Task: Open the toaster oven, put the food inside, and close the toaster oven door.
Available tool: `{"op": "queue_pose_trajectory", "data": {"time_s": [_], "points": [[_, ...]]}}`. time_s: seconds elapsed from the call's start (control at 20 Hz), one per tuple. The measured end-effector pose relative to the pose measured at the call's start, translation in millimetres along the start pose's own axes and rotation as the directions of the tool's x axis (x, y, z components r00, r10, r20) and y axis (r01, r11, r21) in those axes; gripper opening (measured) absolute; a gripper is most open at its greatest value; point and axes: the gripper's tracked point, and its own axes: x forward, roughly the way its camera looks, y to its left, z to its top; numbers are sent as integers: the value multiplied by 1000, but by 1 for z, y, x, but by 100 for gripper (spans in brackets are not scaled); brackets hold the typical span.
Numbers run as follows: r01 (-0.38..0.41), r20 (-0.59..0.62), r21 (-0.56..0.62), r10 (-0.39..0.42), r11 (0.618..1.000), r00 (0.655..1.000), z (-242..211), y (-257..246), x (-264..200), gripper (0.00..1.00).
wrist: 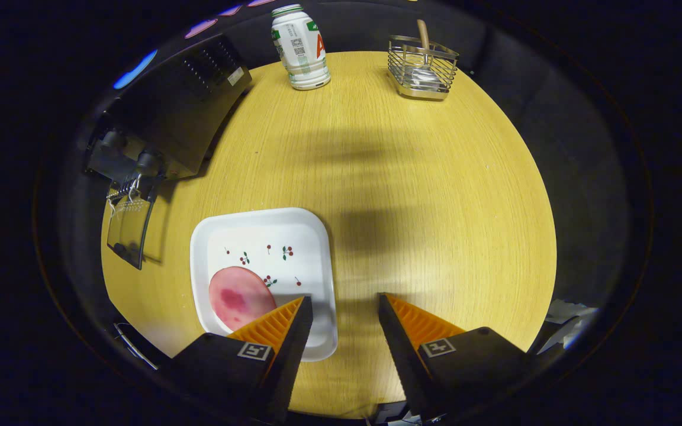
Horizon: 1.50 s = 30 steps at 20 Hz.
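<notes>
Hanging wide open and empty, the gripper (341, 305) sits above the table (412, 195). The pink food (237, 296) lies on the plate (317, 248), just left of its fingers. The oven (169, 112), door down, stands farther ahead-left.

A round table (412, 195) with a pale yellow wood-grain top carried the things. At its far edge stood a white plastic bottle (300, 48) with a green-striped cap and a printed label, upright. Well apart from it, along the same far edge, sat a metal wire basket (422, 68) with a wooden handle sticking up out of it and something pale lying inside. Soft shadows lay across the middle of the tabletop, and dark cloth surrounded the table
</notes>
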Motion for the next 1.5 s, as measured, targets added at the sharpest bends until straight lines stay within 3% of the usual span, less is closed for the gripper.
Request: {"op": "queue_pose_trajectory", "data": {"time_s": [0.15,0.25,0.35,0.4,0.5,0.55,0.9,1.1,1.2,1.35,1.5], "points": [[-11,-37,-33,10,999,999,-2,7,1,58],[-49,-69,-47,46,998,997,-3,15,0,56],[-71,-98,-15,69,997,993,-3,19,3,27],[-80,-105,-10,78,997,991,-3,17,3,20],[-97,-91,7,97,995,991,-2,18,4,19],[-112,-86,0,112,994,990,-4,17,4,11],[-177,-58,3,177,984,983,-5,18,4,5],[-253,-26,99,256,962,966,-11,25,5,5],[-307,0,159,311,938,951,-17,33,3,5],[-405,44,270,409,873,911,-23,50,-7,5],[-450,91,322,446,833,891,-27,56,-17,5]]}}
